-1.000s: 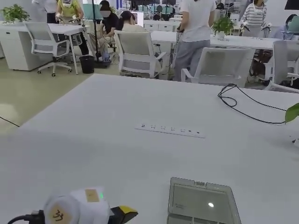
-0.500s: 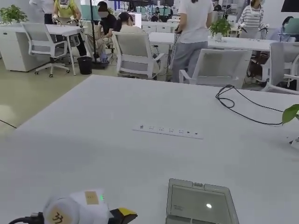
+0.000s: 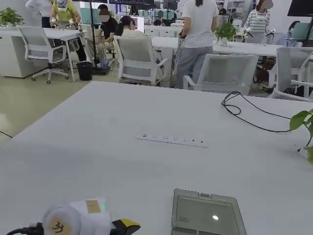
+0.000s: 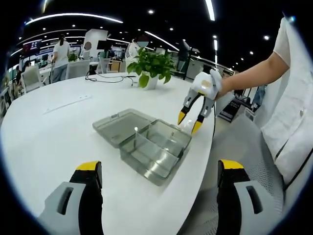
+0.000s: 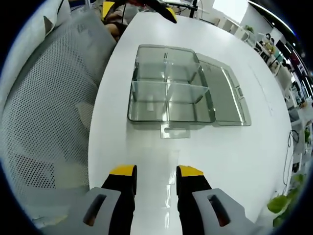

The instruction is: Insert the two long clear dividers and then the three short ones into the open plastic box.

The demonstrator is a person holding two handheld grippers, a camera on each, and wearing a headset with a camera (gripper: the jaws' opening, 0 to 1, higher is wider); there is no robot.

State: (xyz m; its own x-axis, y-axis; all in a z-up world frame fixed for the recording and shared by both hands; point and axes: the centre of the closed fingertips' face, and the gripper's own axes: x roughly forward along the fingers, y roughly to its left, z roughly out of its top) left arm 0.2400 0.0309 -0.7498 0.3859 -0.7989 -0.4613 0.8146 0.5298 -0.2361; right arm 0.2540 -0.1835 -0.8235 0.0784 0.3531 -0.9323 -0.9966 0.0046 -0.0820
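Though open, clear box (image 5: pixel 171 119) w/ dividers (image 5: pixel 166 84)

The white tabletop (image 3: pixel 122 161) is looking smooth and faintly glossy, giving back a soft sheen of light. The box (image 5: pixel 146 116) is showing as clear, slightly smoky plastic, hard and shiny, and its lid (image 3: pixel 208 215) is throwing back one bright spot. The right tongs (image 5: pixel 155 170) are looking like matt grey plastic with yellow tips. A chair (image 5: pixel 44 112) is showing white perforated mesh.
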